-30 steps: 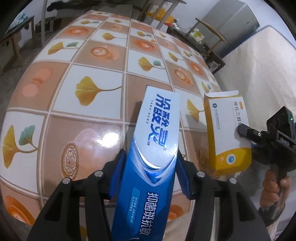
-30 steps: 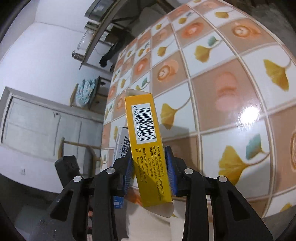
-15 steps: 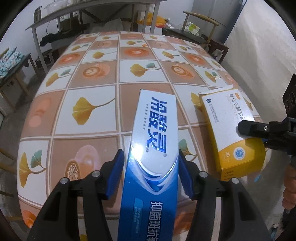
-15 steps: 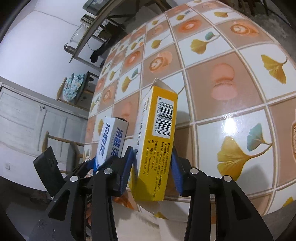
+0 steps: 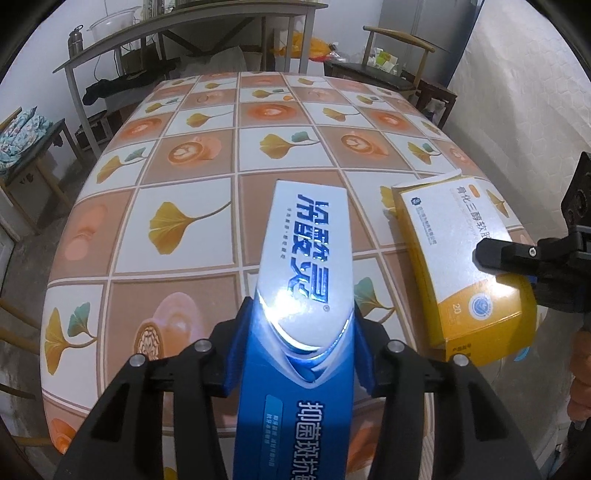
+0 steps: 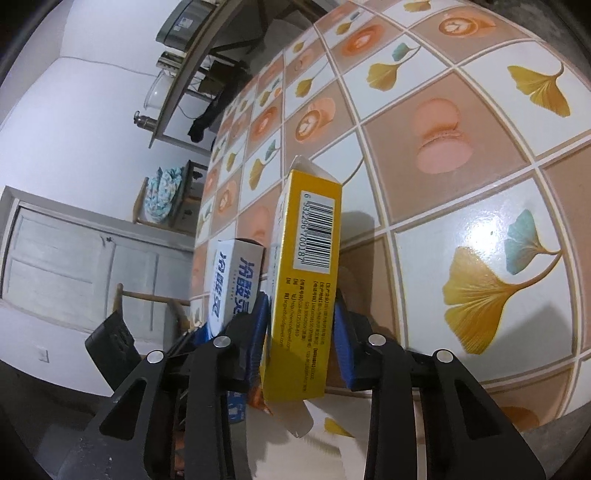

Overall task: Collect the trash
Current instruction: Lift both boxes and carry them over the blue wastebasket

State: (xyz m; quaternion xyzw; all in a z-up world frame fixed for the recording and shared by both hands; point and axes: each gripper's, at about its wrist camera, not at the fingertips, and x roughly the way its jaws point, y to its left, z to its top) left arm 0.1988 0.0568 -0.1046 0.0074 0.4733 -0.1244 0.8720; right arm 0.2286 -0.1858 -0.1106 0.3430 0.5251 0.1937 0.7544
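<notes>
My left gripper (image 5: pixel 301 332) is shut on a long blue and white toothpaste box (image 5: pixel 303 266) and holds it above the near edge of the tiled table (image 5: pixel 192 155). My right gripper (image 6: pixel 301 325) is shut on a yellow and white medicine box (image 6: pixel 308 266) with a barcode on its side and an open end flap. In the left wrist view the medicine box (image 5: pixel 461 258) hangs at the right, with the right gripper (image 5: pixel 517 258) clamped on it. In the right wrist view the toothpaste box (image 6: pixel 232 280) shows at the left, beside the medicine box.
The table wears a cloth of ginkgo leaf and coffee cup tiles. Behind it stand a metal shelf (image 5: pixel 166 29), a wooden chair (image 5: pixel 402 48) and a stool with a cloth bundle (image 5: pixel 22 129). A white cabinet (image 6: pixel 74 258) is at the left of the right wrist view.
Both grippers have kept their boxes and moved back and up from the table. The left view has levelled out, and the medicine box has tilted beside the toothpaste box.
</notes>
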